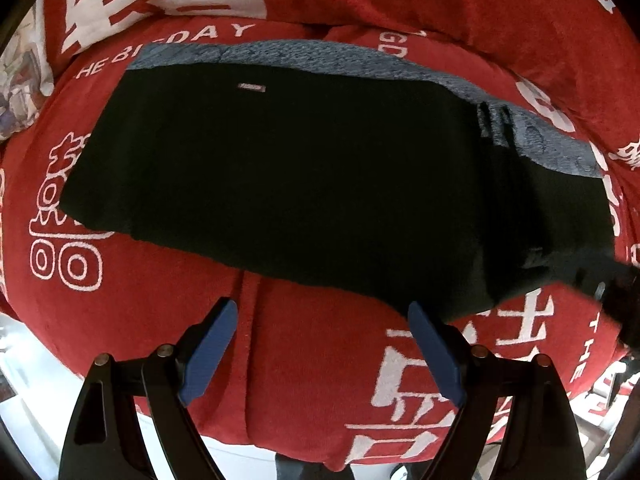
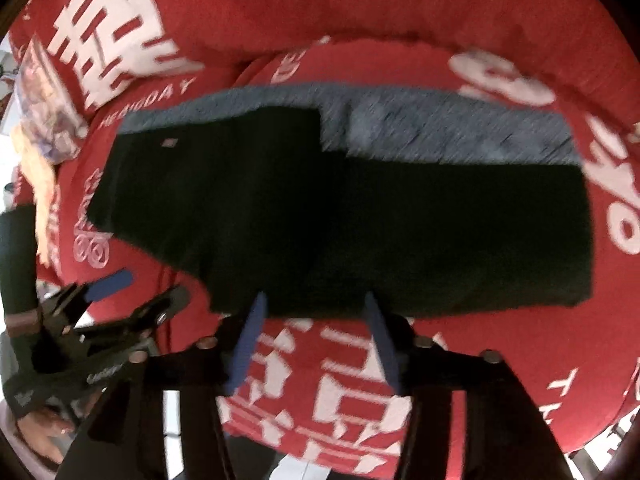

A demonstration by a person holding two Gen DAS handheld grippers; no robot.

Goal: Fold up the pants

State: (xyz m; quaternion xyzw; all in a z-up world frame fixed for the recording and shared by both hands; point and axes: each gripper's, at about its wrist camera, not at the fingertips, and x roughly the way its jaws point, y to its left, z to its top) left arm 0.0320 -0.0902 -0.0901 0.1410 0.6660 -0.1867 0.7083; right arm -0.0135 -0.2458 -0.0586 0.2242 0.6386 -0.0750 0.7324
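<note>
Left wrist view. Pants point(image 1: 304, 184): black, folded into a broad flat block, lying across a red blanket point(image 1: 312, 360) printed with white lettering and characters. A grey inner layer shows along the far edge and at the right end of the pants. A small pale label point(image 1: 251, 87) sits on the black cloth near the far left. Left gripper point(image 1: 322, 356): blue-padded fingers standing wide apart, nothing between them, over bare blanket just short of the near edge of the pants; the right finger's tip lies at that edge, and contact cannot be told. A dark blurred shape at the right border crosses the end of the pants; what it is cannot be told.

Right wrist view (blurred). Pants point(image 2: 360, 232): same black block on the red blanket point(image 2: 332, 392), grey layer exposed along the far side. Right gripper point(image 2: 314, 340): fingers parted, holding nothing, tips at the near edge of the pants with only blanket showing between them. Left gripper point(image 2: 132, 284) appears at the left, jaws spread and empty, held by a gloved hand point(image 2: 36, 380) with a dark sleeve point(image 2: 16, 264).
</note>
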